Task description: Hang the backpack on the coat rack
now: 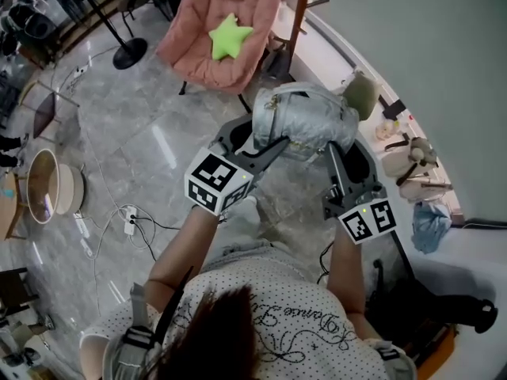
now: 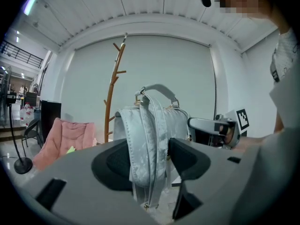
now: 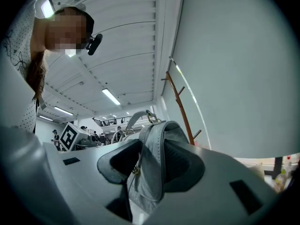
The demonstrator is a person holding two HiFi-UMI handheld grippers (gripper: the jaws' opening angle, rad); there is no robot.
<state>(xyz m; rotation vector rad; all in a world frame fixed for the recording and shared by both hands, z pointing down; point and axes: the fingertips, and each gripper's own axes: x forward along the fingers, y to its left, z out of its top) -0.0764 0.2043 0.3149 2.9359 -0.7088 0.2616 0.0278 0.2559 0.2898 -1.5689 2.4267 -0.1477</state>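
Both grippers hold a silver-grey backpack (image 1: 305, 117) up in the air in front of the person. My left gripper (image 1: 265, 145) is shut on one shoulder strap (image 2: 149, 139), which runs down between its dark pads (image 2: 185, 157). My right gripper (image 1: 341, 153) is shut on the other strap (image 3: 157, 158). The top handle (image 2: 157, 89) stands upright above the bag. The wooden coat rack (image 1: 299, 10) rises just beyond the backpack, by the white wall; its pegs show in the left gripper view (image 2: 114, 86) and in the right gripper view (image 3: 180, 104).
A pink chair (image 1: 198, 46) with a green star cushion (image 1: 230, 38) stands left of the rack. A black stand's round base (image 1: 129, 52) sits further left. Cables and a power strip (image 1: 127, 220) lie on the grey floor. A low ledge with small items (image 1: 412, 161) runs along the right wall.
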